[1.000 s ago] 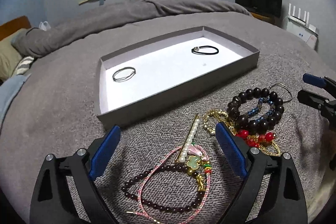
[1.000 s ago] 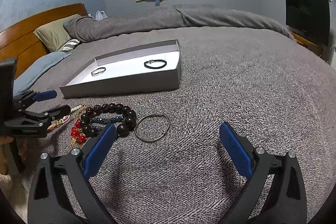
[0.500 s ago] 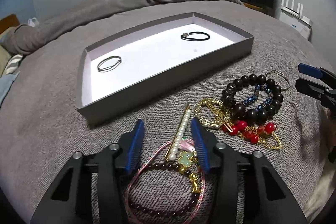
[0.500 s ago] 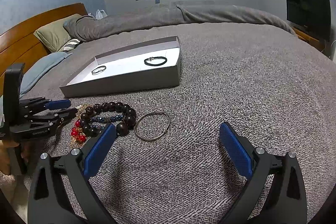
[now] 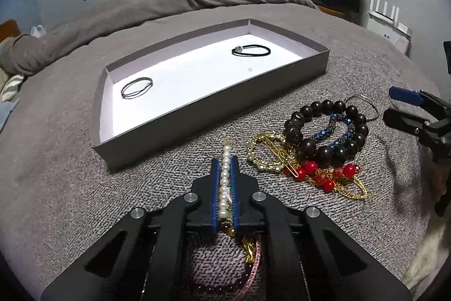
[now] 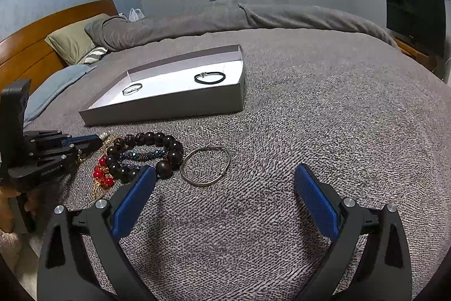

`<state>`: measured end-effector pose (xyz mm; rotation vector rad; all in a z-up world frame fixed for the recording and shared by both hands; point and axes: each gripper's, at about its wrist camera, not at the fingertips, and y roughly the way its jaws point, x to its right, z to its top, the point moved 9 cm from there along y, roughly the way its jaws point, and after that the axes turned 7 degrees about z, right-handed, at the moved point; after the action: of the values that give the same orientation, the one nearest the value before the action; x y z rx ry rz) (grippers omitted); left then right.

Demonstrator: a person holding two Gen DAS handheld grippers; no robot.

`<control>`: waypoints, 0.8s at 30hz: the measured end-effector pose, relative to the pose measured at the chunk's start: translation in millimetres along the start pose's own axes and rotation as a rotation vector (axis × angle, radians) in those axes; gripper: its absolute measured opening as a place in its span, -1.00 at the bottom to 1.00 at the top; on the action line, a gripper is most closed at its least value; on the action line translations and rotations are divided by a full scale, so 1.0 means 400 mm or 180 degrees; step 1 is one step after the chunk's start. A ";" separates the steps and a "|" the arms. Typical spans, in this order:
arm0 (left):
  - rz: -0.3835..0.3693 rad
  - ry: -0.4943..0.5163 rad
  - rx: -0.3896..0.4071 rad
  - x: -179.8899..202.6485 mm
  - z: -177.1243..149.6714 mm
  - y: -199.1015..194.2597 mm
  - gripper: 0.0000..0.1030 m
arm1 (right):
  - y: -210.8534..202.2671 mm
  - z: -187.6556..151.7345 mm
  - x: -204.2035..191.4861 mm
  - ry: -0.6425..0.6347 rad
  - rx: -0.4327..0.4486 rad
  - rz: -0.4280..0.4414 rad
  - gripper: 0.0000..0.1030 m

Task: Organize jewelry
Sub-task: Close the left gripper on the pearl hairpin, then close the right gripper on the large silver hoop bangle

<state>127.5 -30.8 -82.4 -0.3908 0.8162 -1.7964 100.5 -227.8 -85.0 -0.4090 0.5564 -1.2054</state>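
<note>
- Your left tongs pinch the pearl clip on the bed, just in front of the tray.
- The bead pile lies beside it.
- Your right tongs are wide open, holding nothing.

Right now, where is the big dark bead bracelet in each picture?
Left wrist view: the dark bead bracelet lies right of centre on the blanket, below the tray's right end.
Right wrist view: it lies left of centre, beside the metal ring.
Shared landmark: the grey tray.
</note>
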 end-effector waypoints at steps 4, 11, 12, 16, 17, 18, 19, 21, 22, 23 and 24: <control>-0.0018 -0.0128 0.0092 -0.013 0.003 -0.018 -0.87 | 0.012 -0.005 -0.010 -0.0132 -0.0070 -0.0099 0.60; -0.0062 -0.0291 0.0160 -0.034 0.005 -0.032 -0.87 | 0.027 -0.010 -0.020 -0.0248 -0.0163 -0.0151 0.46; -0.0073 -0.0299 0.0155 -0.034 0.006 -0.031 -0.87 | 0.032 -0.010 -0.026 -0.0304 -0.0199 -0.0150 0.45; -0.0100 -0.0323 0.0155 -0.038 0.004 -0.033 -0.87 | 0.054 -0.010 -0.030 -0.0437 -0.0304 -0.0201 0.36; -0.0105 -0.0328 0.0153 -0.038 0.003 -0.033 -0.87 | 0.059 -0.008 -0.030 -0.0451 -0.0319 -0.0203 0.31; -0.0113 -0.0334 0.0149 -0.040 0.003 -0.033 -0.87 | 0.065 -0.005 -0.029 -0.0466 -0.0342 -0.0202 0.26; -0.0117 -0.0339 0.0148 -0.040 0.003 -0.033 -0.87 | 0.070 -0.004 -0.029 -0.0471 -0.0362 -0.0194 0.24; -0.0127 -0.0345 0.0144 -0.040 0.002 -0.032 -0.87 | 0.078 -0.002 -0.031 -0.0495 -0.0391 -0.0190 0.19; -0.0130 -0.0346 0.0141 -0.040 0.001 -0.032 -0.87 | 0.081 -0.003 -0.034 -0.0512 -0.0405 -0.0183 0.16; -0.0133 -0.0348 0.0137 -0.040 0.001 -0.031 -0.87 | 0.084 -0.004 -0.037 -0.0529 -0.0422 -0.0159 0.04; -0.0137 -0.0353 0.0129 -0.040 0.001 -0.029 -0.87 | 0.087 -0.006 -0.042 -0.0550 -0.0442 -0.0124 -0.04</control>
<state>125.6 -13.8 -72.3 -0.4803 0.6977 -1.8112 121.3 -201.1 -103.9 -0.6383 0.4860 -1.1593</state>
